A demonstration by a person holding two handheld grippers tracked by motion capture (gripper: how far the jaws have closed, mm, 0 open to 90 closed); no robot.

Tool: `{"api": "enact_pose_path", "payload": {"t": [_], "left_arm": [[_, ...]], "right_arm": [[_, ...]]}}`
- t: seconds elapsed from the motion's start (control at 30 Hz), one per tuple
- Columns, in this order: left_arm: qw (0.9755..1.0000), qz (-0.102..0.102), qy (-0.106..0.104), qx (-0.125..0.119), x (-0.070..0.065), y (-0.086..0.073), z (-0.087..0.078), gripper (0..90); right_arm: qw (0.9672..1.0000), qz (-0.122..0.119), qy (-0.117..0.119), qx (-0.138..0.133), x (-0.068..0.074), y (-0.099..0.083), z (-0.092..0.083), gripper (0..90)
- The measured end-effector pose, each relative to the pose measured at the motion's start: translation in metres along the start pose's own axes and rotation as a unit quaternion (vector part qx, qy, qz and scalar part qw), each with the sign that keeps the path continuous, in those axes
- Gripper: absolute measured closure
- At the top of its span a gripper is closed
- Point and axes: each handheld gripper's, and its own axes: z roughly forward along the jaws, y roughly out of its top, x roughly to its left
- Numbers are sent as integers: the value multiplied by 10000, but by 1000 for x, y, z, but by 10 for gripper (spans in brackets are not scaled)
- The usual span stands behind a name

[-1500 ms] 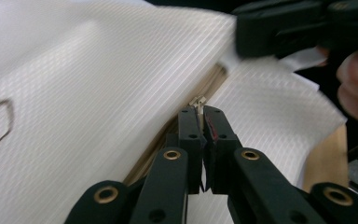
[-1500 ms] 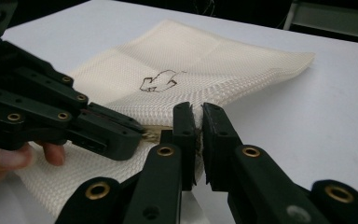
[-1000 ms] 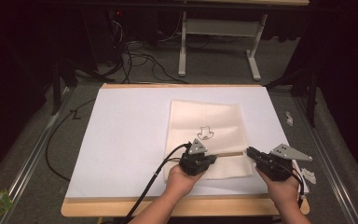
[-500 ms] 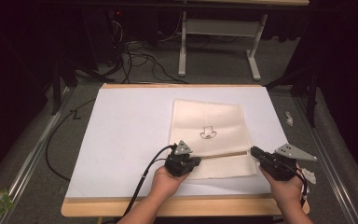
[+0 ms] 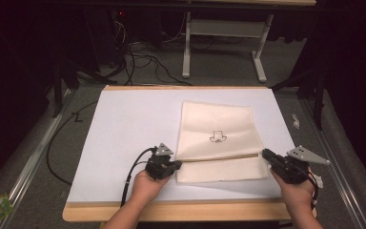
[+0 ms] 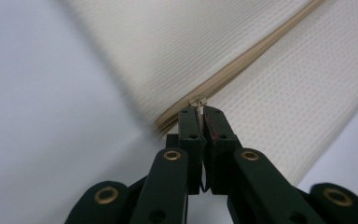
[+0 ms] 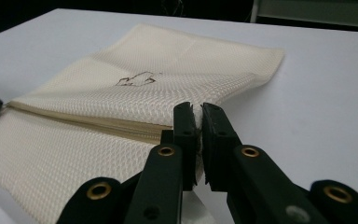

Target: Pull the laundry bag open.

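Note:
A cream mesh bag [image 5: 217, 129] with a small black drawing lies flat on the white table cover [image 5: 124, 124]. A zipper [image 5: 219, 158] runs across its near part. My left gripper [image 5: 177, 164] is at the zipper's left end, shut on the small metal zipper pull [image 6: 198, 101]; in the left gripper view, my left gripper [image 6: 200, 114] pinches it between the pads. My right gripper [image 5: 265, 153] is shut on the bag's right edge at the zipper line. In the right gripper view, my right gripper [image 7: 198, 112] clamps the mesh fabric [image 7: 135, 84].
The table's wooden front edge [image 5: 181, 212] runs just behind both hands. A black cable [image 5: 136, 167] trails from the left gripper towards the person. Beyond the table stand a white desk frame [image 5: 219, 28] and floor cables [image 5: 138, 52].
My left gripper has slid left along the zipper, from about the bag's middle to its left end, taking the pull with it. The right gripper has stayed at the right edge.

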Motion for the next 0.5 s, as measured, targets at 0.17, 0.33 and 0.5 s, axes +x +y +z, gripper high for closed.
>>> {"api": "enact_pose_path", "payload": {"t": [0.17, 0.33, 0.5], "left_arm": [[9999, -45, 61, -117, 7, -11, -17, 874], [9996, -92, -138, -241, 11, -19, -22, 872], [9994, -91, -157, -289, 12, -20, -23, 870]], "right_arm": [[10000, 4, 49, 21, -1, -1, -1, 865], [9999, -78, 126, 77, 2, -3, 1, 861], [9998, -82, 153, 123, 1, -5, 2, 857]]}}
